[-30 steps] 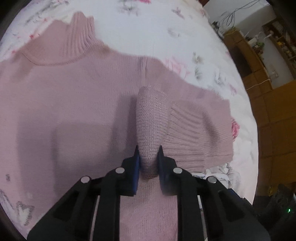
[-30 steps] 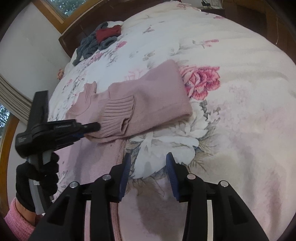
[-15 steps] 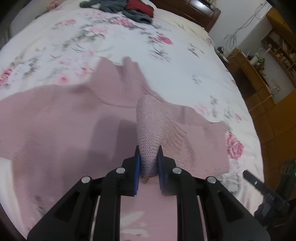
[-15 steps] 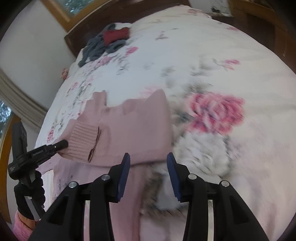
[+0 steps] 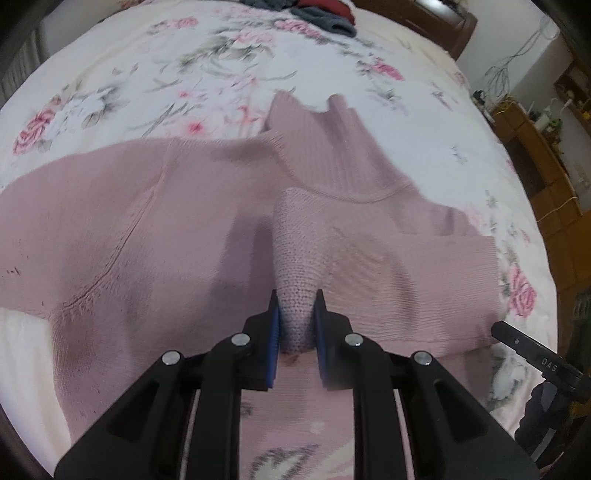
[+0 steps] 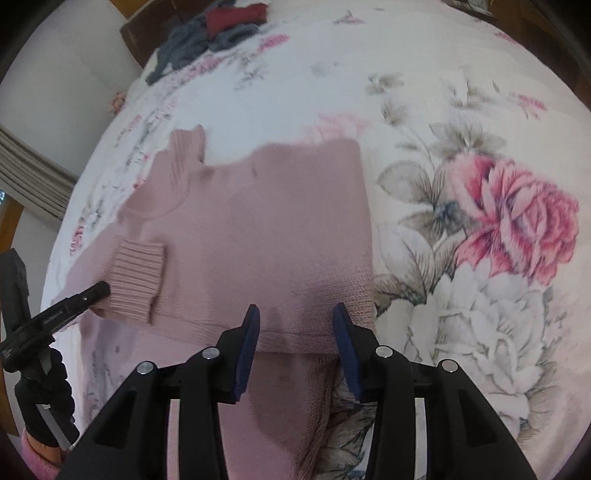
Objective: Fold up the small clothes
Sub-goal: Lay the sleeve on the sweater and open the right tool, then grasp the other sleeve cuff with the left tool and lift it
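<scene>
A small pink knitted turtleneck sweater (image 5: 155, 229) lies flat on a floral bedspread (image 5: 192, 62). One sleeve (image 5: 424, 280) is folded across its body, ribbed cuff (image 6: 138, 282) toward the middle. My left gripper (image 5: 295, 314) is shut on that cuff end, pinched between its blue pads. In the right wrist view the left gripper (image 6: 55, 314) shows at the left edge, gripping the cuff. My right gripper (image 6: 295, 325) is open, hovering just above the folded sleeve's near edge (image 6: 295, 332), with nothing between its fingers.
Grey and red clothes (image 6: 207, 37) are piled at the far end of the bed by the wooden headboard (image 5: 436, 26). Wooden furniture (image 5: 535, 147) stands beyond the bed's right side. A gloved hand (image 6: 40, 398) holds the left gripper.
The left gripper has carried the cuff further across the sweater's body. The right gripper has moved forward over the folded sleeve, staying open.
</scene>
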{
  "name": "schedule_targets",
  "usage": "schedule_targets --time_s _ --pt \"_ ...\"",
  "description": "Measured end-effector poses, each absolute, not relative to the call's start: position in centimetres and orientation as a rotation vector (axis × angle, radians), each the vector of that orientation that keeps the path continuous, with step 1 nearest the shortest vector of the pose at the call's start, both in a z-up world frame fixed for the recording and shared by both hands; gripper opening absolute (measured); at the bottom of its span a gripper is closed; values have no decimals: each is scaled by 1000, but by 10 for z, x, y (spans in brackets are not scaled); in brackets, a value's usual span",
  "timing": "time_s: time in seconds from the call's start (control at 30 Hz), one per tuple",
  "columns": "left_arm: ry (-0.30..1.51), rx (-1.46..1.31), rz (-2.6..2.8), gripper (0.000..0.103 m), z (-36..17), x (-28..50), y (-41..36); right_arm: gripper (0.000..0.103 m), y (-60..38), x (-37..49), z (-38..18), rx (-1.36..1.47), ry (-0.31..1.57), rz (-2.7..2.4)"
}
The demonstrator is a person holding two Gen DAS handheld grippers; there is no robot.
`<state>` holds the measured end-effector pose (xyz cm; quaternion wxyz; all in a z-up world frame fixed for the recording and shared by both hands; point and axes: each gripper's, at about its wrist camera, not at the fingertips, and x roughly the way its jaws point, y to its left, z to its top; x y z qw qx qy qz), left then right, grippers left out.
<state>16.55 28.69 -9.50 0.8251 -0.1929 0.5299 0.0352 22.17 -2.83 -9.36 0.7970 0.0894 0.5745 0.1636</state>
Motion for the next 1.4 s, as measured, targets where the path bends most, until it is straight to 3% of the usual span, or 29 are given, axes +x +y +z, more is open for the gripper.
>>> schedule_targets --time_s 0.13,0.23,0.37,0.43,0.53,0.67,0.7,0.8,0.9,1.2,1.4 --pt "1166 -404 110 20 -109 165 299 41 -30 222 -106 189 1255 346" --pt "1176 -391 152 18 -110 161 308 41 -33 223 -105 211 1263 350" --pt "1115 -344 126 21 -80 151 298 44 -37 214 -80 226 1219 375" --pt "1103 -306 71 38 -69 153 277 48 -37 211 -71 227 1202 375" --pt "1123 -249 -13 56 -70 162 239 48 -30 211 -71 228 1224 394" --pt "1212 -182 4 58 -101 177 213 48 -27 212 -78 208 1239 383" --pt "1227 -183 11 57 -109 180 213 48 -28 213 -81 213 1244 383" --pt "1254 -143 55 37 -125 185 213 48 -26 213 -89 211 1258 377" --pt "1233 -229 4 9 -120 181 228 47 -27 214 -95 212 1263 374" --pt "1058 -349 70 6 -60 145 317 47 -27 213 -91 184 1260 369" --pt "1101 -325 196 6 -76 127 379 48 -18 213 -94 135 1264 352"
